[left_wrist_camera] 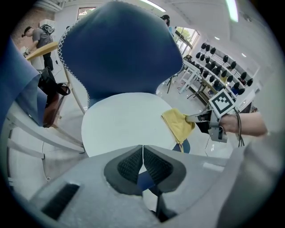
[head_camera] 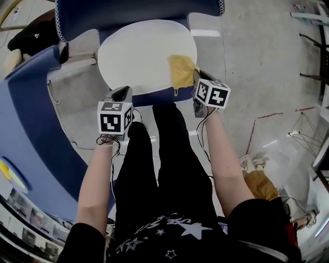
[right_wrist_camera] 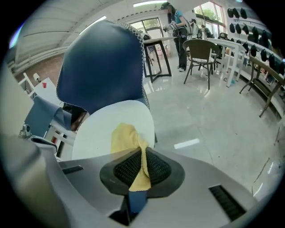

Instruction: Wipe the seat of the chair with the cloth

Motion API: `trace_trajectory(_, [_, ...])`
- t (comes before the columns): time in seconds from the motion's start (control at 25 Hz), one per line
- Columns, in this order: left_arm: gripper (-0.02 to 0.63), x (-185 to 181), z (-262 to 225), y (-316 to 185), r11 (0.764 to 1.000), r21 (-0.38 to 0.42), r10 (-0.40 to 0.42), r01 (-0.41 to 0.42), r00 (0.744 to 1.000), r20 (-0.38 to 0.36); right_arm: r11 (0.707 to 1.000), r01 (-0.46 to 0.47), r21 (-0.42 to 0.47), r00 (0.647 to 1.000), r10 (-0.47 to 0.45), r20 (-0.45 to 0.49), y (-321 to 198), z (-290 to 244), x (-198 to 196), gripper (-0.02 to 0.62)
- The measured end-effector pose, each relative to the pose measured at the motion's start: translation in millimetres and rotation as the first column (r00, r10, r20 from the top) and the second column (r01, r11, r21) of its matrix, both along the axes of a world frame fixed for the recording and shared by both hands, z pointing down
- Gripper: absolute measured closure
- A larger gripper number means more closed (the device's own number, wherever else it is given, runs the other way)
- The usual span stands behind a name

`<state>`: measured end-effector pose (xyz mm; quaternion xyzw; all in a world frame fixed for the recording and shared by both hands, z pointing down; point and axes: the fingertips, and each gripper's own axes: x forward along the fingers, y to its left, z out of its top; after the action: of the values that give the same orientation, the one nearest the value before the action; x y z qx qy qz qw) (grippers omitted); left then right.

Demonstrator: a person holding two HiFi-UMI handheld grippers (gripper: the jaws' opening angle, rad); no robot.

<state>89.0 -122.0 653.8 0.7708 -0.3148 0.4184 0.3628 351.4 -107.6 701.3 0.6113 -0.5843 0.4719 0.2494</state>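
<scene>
The chair has a round white seat and a dark blue back. A yellow cloth lies on the seat's right front edge, one end hanging over the rim. My right gripper is shut on the cloth's near end. At the seat's front left edge my left gripper is shut and empty, jaws pressed together.
A second blue chair with a grey frame stands at the left. The person's black-trousered legs are right in front of the seat. Tables, chairs and people stand far off across the pale floor.
</scene>
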Motion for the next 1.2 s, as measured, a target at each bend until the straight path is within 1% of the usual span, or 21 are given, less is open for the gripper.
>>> trace_trajectory(0.12, [0.584, 2, -14, -5, 1.000, 0.018, -0.002, 0.002, 1.000, -0.009, 1.000, -0.020, 0.004, 0.999, 0.020, -0.032, 1, -15, 13, 0.566])
trace_trajectory(0.24, [0.584, 4, -28, -11, 0.999, 0.032, 0.000, 0.001, 1.000, -0.022, 0.999, -0.032, 0.008, 0.999, 0.033, -0.042, -1, -28, 18, 0.566])
trace_trajectory(0.4, [0.584, 6, -39, -13, 0.999, 0.039, 0.002, -0.001, 0.999, -0.039, 1.000, 0.000, 0.005, 0.999, 0.000, -0.038, -5, -37, 10, 0.568])
trace_trajectory(0.52, [0.584, 6, -39, -10, 0.999, 0.048, -0.004, 0.006, 0.999, -0.052, 1.000, 0.015, -0.025, 0.998, -0.016, -0.054, -2, -29, 7, 0.566])
trace_trajectory(0.68, [0.584, -2, -32, 3, 0.999, 0.039, 0.000, 0.002, 0.999, -0.047, 0.999, -0.028, -0.037, 0.998, 0.026, -0.058, 3, -14, 3, 0.565])
trace_trajectory(0.76, [0.584, -10, -27, 10, 1.000, 0.022, -0.020, 0.021, 0.998, -0.053, 0.999, -0.037, -0.033, 0.998, 0.035, -0.054, 0, -11, -3, 0.565])
trace_trajectory(0.84, [0.584, -20, -20, 18, 0.999, -0.011, -0.044, 0.043, 0.997, -0.060, 0.999, -0.038, -0.030, 0.998, 0.037, -0.059, -1, -10, -9, 0.565])
trace_trajectory(0.92, [0.584, -28, -14, 28, 0.999, -0.033, -0.043, 0.041, 0.998, -0.051, 0.999, -0.043, -0.021, 0.997, 0.042, -0.057, 0, -12, -15, 0.566])
trace_trajectory(1.0, [0.584, -31, -13, 33, 0.999, -0.031, -0.032, 0.031, 0.998, -0.049, 0.998, -0.056, 0.004, 0.997, 0.056, -0.052, 0, -21, -15, 0.566])
trace_trajectory(1.2, [0.584, -32, -33, 37, 1.000, -0.010, -0.017, 0.016, 0.995, -0.098, 0.993, -0.093, 0.078, 0.994, 0.097, -0.048, 5, -63, -21, 0.566])
